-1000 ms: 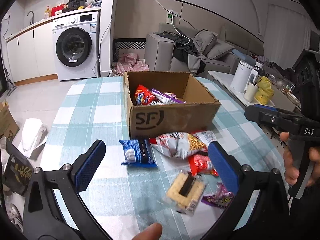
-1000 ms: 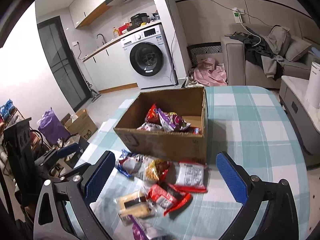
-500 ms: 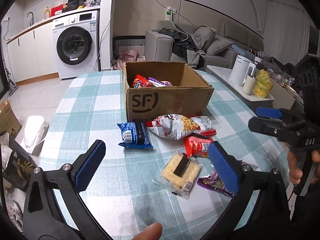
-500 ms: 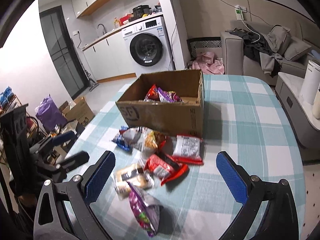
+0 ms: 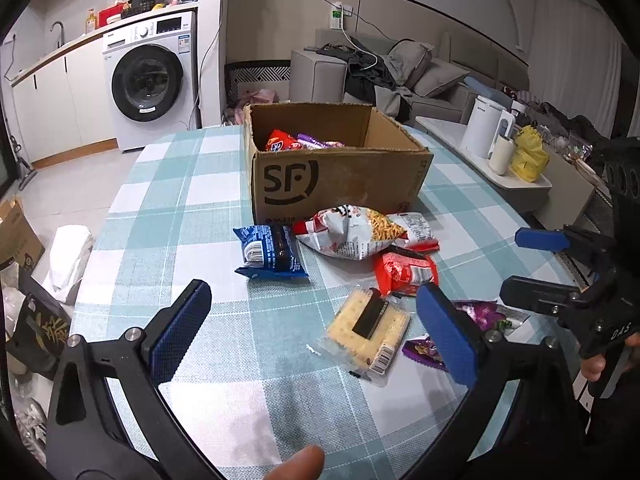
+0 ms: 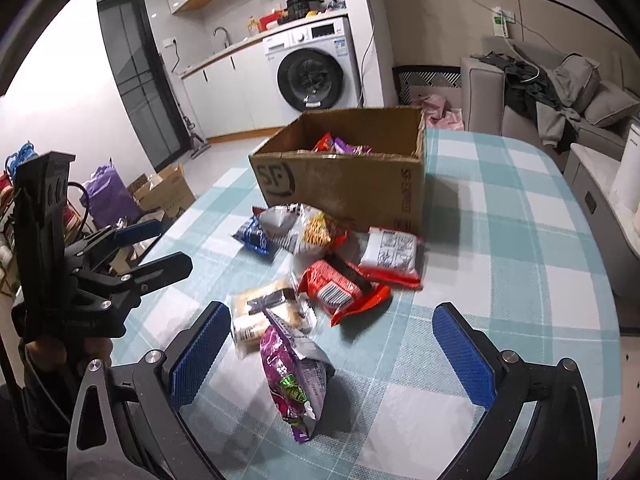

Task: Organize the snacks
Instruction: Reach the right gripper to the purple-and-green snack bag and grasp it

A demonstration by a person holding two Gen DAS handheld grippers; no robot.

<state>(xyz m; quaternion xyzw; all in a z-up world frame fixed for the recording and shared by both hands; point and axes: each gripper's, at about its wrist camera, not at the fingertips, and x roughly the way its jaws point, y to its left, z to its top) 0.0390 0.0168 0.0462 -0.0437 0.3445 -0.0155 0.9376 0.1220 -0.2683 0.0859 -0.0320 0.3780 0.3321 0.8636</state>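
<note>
An open cardboard box (image 5: 340, 180) holding a few snack packs stands on the checked table (image 5: 180, 208); it also shows in the right wrist view (image 6: 348, 184). In front of it lie a blue pack (image 5: 270, 252), a white-and-red chips bag (image 5: 352, 232), a red pack (image 5: 406, 272), a cracker pack (image 5: 368, 324) and a purple pack (image 6: 294, 372). My left gripper (image 5: 316, 332) is open and empty above the near table, behind the cracker pack. My right gripper (image 6: 334, 356) is open and empty, with the purple pack between its fingers' lines.
A side table with a white kettle (image 5: 486, 132) and a yellow bag (image 5: 528, 154) stands right of the table. A washing machine (image 5: 152, 84) and a sofa (image 5: 404, 76) are behind. Boxes and bags (image 6: 160, 196) lie on the floor at left.
Both grippers have pulled back from the box and lowered toward the table; the loose snacks now sit nearer the middle of each view. Both stay open.
</note>
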